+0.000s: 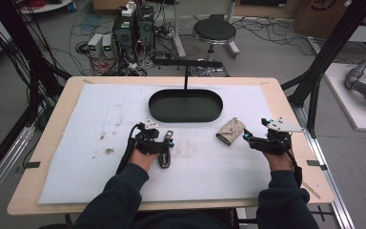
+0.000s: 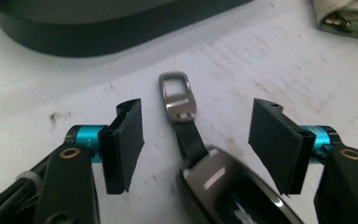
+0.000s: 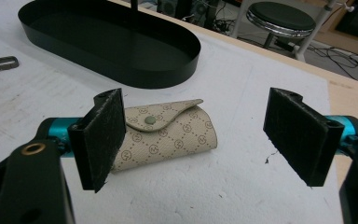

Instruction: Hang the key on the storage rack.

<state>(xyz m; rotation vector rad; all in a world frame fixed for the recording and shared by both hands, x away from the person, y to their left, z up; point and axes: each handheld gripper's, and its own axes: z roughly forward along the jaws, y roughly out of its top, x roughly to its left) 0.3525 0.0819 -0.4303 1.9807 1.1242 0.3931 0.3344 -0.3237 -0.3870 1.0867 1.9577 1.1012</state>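
Left hand-held gripper [image 2: 196,144] — jaws apart, astride the car key [image 2: 223,186], not pressing it. Right hand-held gripper [image 3: 191,140] — open, near the beige key pouch [image 3: 168,135] on the white surface [image 1: 76,157].

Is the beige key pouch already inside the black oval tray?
No, the key pouch lies on the white mat in front of the black oval tray, outside its wall.

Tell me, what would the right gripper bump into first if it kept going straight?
Most likely the beige key pouch. In the right gripper view it lies straight ahead of the open right gripper, nearer the left finger. The black oval tray sits farther beyond it. Exact depth is hard to judge.
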